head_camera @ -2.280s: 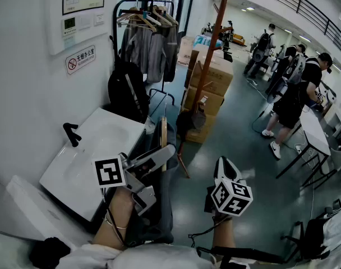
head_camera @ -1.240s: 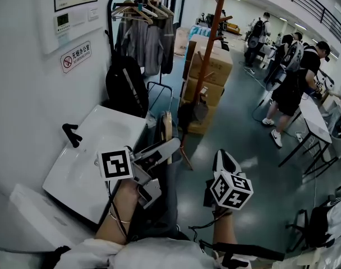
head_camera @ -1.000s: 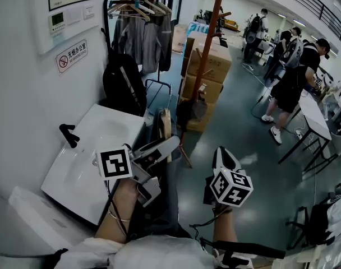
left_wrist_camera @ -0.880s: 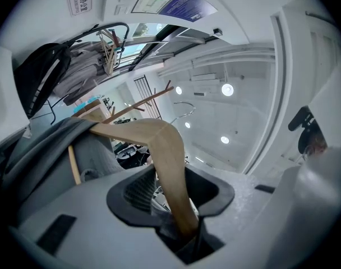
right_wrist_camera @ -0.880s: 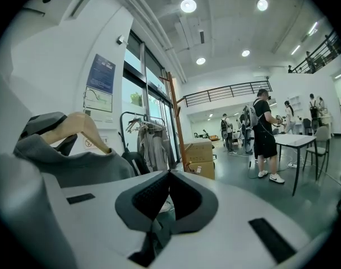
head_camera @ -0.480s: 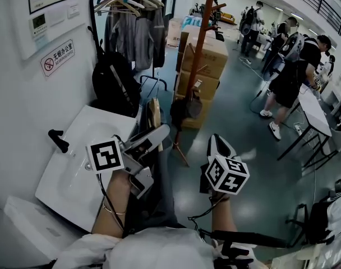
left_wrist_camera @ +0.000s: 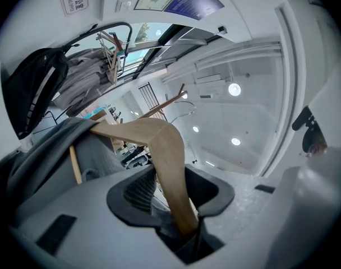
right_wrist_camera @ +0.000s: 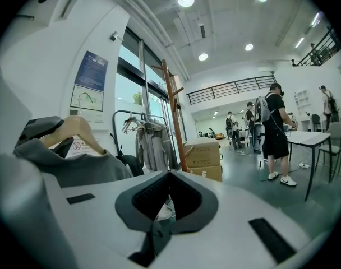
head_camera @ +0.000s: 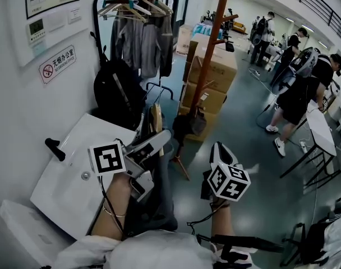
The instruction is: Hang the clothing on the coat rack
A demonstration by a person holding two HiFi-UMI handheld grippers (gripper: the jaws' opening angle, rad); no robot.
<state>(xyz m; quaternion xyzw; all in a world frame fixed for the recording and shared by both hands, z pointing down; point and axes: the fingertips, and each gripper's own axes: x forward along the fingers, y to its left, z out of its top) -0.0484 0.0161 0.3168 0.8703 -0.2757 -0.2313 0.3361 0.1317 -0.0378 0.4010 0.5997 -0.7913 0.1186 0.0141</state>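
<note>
My left gripper (head_camera: 159, 139) is shut on a wooden hanger (head_camera: 155, 120) that carries a grey garment (head_camera: 161, 190). The garment hangs down in front of me. In the left gripper view the hanger's arm (left_wrist_camera: 159, 144) runs between the jaws of the left gripper (left_wrist_camera: 171, 190), with grey cloth (left_wrist_camera: 53, 144) draped to the left. My right gripper (head_camera: 220, 149) floats to the right with its jaws together and nothing in them; its tips (right_wrist_camera: 169, 175) point towards the room. The brown wooden coat rack (head_camera: 207, 72) stands ahead, its pole (right_wrist_camera: 173, 116) upright beside the boxes.
A black clothes rail (head_camera: 134, 13) with hung jackets and a black backpack (head_camera: 117, 91) stands by the left wall. A white sink (head_camera: 64, 172) lies at my left. Stacked cardboard boxes (head_camera: 215, 74) sit behind the coat rack. People (head_camera: 296, 102) and tables (head_camera: 322, 133) are at the right.
The head view has swung slightly, so the coat rack and clothes rail sit a little differently in frame. Both grippers hold nearly the same pose, the left one still gripping the hanger.
</note>
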